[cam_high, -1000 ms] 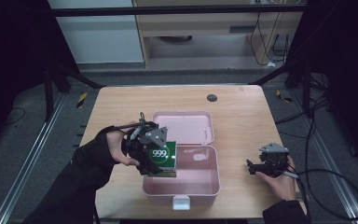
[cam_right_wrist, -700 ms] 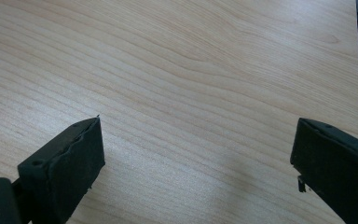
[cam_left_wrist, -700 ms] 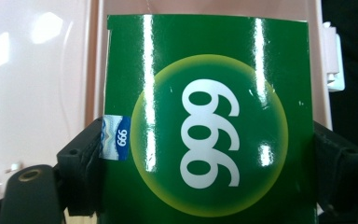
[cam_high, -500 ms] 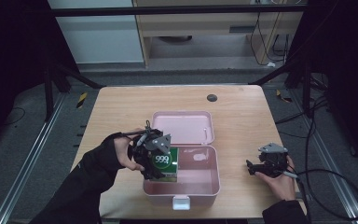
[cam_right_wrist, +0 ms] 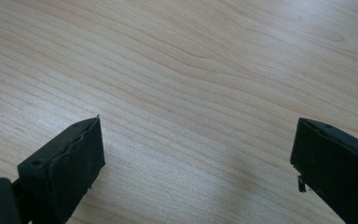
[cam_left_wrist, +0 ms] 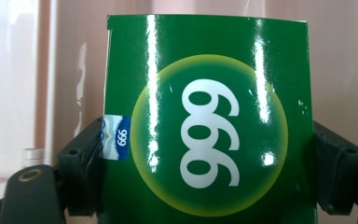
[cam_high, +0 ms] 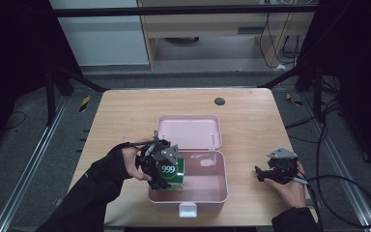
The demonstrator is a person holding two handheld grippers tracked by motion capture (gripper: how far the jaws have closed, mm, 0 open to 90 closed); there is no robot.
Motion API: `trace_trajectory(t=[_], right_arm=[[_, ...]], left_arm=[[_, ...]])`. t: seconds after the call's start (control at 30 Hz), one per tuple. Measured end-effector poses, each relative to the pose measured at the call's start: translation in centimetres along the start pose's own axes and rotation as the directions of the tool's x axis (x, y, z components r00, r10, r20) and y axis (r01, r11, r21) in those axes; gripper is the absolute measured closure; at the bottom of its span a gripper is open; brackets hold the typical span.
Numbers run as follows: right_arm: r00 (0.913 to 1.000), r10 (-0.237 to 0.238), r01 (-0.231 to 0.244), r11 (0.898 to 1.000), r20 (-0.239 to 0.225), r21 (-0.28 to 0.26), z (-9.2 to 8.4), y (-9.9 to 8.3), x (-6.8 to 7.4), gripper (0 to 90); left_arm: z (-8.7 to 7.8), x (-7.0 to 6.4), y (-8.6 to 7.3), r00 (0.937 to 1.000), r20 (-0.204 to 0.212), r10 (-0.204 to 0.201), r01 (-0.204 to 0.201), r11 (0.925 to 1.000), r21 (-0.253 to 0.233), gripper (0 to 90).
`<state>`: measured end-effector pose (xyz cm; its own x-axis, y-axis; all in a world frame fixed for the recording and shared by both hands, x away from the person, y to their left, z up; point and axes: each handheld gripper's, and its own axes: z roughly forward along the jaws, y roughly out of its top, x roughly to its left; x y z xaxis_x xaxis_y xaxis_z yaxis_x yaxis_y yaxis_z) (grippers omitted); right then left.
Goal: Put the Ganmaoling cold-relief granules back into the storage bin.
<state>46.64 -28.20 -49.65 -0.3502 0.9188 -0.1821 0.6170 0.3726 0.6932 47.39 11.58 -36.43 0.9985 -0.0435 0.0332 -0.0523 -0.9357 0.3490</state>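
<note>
Green box (cam_high: 172,171) with the white "999" on it sits right between the left gripper's (cam_high: 160,166) fingers (cam_left_wrist: 81,161), clamped on both sides. In the left gripper view one pad presses its left edge and the other its right edge, with the box (cam_left_wrist: 205,126) sticking up well past both of them and the printed face turned toward the camera. There's also a small blue sticker near its left edge.

From the high view, the box is held over the near-left part of the open pink case (cam_high: 212,193), down inside the tray end, just beside the left wall. I can't tell if it's touching the bottom or not. The case's lid (cam_high: 189,131) lies flat open on the far side.

The right gripper (cam_high: 270,172) is well apart from all that, over on the right side of the tabletop (cam_high: 125,116). Its fingers (cam_right_wrist: 63,165) are spread wide with nothing between them, just bare wood grain below.
</note>
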Motion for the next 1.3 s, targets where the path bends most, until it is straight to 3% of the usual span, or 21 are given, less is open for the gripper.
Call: trace_trajectory(t=[0.8, 1.03, 1.3], right_arm=[[1.0000, -0.006, 0.006, 1.000, -0.007, 0.011, 0.2, 0.0, 0.1, 2.4], [1.0000, -0.007, 0.007, 1.000, -0.006, 0.012, 0.1, 0.0, 0.1, 2.3], [1.0000, -0.005, 0.005, 1.000, -0.007, 0.012, 0.2, 0.0, 0.0, 2.2]], left_arm=[[3.1, 0.0, -1.0, 0.9995, 0.014, -0.028, 0.028, 0.9992, 0.028, 13.6], [3.3, -0.1, -0.9, 1.0000, -0.006, -0.006, 0.006, 0.9984, 0.056, 12.8], [2.6, 0.2, -1.2, 0.9994, -0.012, -0.032, 0.032, 0.9991, 0.029, 10.8]])
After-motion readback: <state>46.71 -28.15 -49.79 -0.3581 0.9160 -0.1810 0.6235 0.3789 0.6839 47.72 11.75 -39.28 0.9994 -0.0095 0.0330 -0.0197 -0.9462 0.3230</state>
